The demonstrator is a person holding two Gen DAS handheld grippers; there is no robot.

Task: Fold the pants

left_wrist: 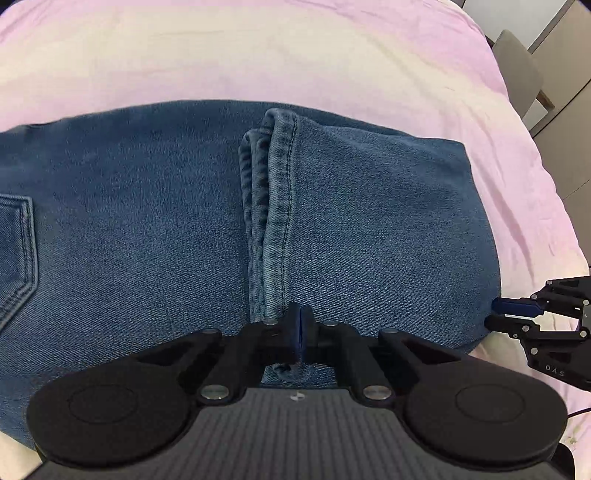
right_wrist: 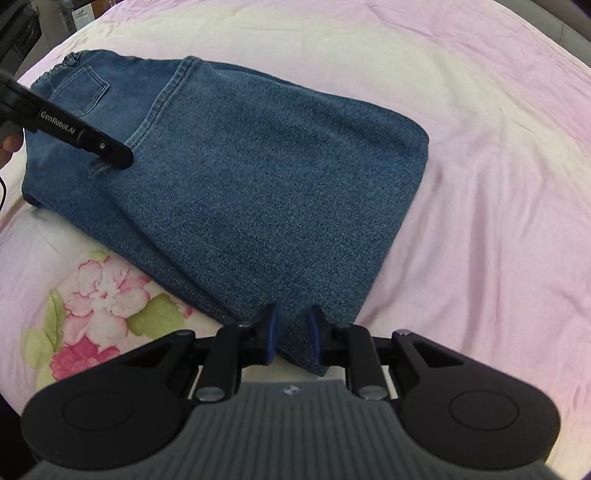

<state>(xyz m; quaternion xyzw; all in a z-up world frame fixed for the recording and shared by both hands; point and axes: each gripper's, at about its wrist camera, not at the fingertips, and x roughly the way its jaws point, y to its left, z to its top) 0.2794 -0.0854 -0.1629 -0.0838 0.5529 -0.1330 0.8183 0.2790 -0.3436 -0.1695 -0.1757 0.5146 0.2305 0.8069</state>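
Blue denim pants (left_wrist: 147,229) lie folded on a pink bedsheet (left_wrist: 258,62); they also show in the right wrist view (right_wrist: 266,177). The leg hems (left_wrist: 275,206) lie across the upper part, near a back pocket (left_wrist: 16,251). My left gripper (left_wrist: 301,334) is shut on the near end of the hem. My right gripper (right_wrist: 293,338) is partly open, with its jaws around the folded corner of the pants; it shows in the left wrist view (left_wrist: 496,314) at the right edge of the fold. The left gripper also shows in the right wrist view (right_wrist: 125,157).
The sheet has a floral print (right_wrist: 99,295) at the near left in the right wrist view. A chair (left_wrist: 517,74) and cabinet stand past the bed's far right edge. Dark furniture (right_wrist: 18,33) stands beyond the far left corner.
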